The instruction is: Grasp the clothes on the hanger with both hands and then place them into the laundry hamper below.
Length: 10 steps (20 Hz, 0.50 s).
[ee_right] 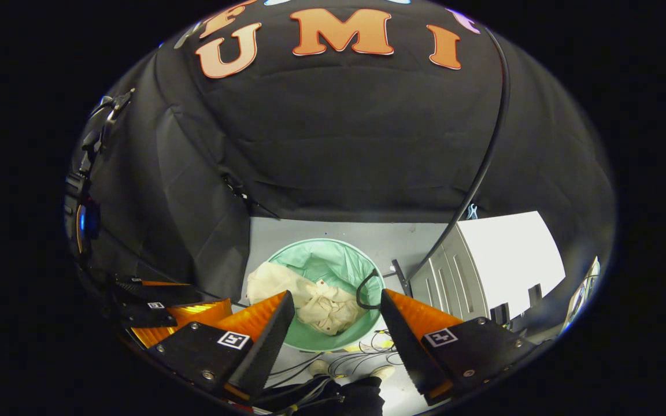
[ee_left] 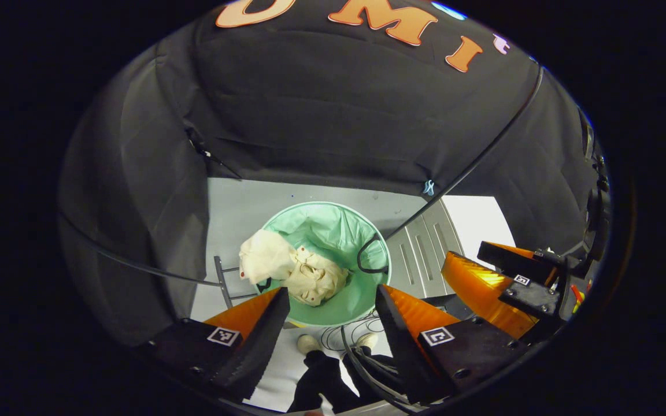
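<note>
Left tool [ee_left: 330, 306]: seen in the left gripper view with its two fingers spread wide apart and nothing between them. It hangs above the laundry hamper [ee_left: 362, 300], looking down into it.

Right tool [ee_right: 336, 312]: seen in the right gripper view, fingers likewise spread wide, nothing pinched. It is also above the hamper [ee_right: 362, 338]. In the left gripper view the right tool appears again at the right edge [ee_left: 500, 271], just beside the left one; its gap cannot be judged from that angle. In the right gripper view the left tool appears low at the left edge [ee_right: 165, 306], partly in shadow.

Clothes [ee_left: 292, 268]: a cream garment lies crumpled inside the hamper, on the left side of the opening as the left gripper view shows it. One bulge of cloth rests over the near-left rim. In the right gripper view the clothes [ee_right: 310, 297] lie in the same place, a fold draped on the left rim. Neither tool touches the garment.

Hamper: round, pale green, lined with a thin green bag. It stands on a grey floor [ee_left: 240, 202]. A black cable [ee_left: 472, 164] runs down across the booth wall and loops at the hamper's right rim.

A white and grey cabinet [ee_right: 495, 260] stands just right of the hamper. The person's shoes [ee_left: 310, 344] show on the floor below the hamper.
</note>
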Each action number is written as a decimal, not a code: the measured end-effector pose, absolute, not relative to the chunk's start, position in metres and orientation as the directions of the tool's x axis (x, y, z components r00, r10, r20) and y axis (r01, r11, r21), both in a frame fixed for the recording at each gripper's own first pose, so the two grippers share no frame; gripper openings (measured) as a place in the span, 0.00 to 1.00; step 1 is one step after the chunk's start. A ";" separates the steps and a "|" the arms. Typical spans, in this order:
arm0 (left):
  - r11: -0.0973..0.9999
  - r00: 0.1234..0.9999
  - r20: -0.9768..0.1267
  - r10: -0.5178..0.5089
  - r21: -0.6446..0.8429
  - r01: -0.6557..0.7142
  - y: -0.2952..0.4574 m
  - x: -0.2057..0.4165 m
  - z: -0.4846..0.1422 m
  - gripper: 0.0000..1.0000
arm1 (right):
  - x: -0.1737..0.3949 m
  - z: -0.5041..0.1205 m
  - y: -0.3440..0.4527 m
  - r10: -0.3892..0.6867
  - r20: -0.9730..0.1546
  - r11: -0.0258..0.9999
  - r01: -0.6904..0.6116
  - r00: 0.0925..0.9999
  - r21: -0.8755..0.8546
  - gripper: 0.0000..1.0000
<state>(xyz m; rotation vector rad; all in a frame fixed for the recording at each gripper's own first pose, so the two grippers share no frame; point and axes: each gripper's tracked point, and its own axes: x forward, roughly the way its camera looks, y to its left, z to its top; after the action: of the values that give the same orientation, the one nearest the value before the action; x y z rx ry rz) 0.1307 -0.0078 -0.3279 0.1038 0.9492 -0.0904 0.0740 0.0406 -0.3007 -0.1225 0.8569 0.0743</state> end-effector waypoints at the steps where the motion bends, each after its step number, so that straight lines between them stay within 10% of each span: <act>1: 0.992 0.581 -0.813 -0.031 0.048 0.120 -0.007 0.128 -0.327 0.98 | 0.071 -0.299 0.043 0.023 -0.757 0.990 -0.122 0.654 -0.076 0.94; 10: 0.993 0.619 -0.785 0.015 0.083 0.081 0.014 0.097 -0.299 0.98 | 0.054 -0.265 0.040 0.037 -0.719 0.976 -0.180 0.694 -0.124 0.94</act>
<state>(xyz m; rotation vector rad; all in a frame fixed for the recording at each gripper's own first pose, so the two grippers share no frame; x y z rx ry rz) 0.0970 0.0141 -0.2989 0.1140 0.9025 -0.0381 0.0540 0.0398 -0.2649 -0.1909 0.7962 0.1219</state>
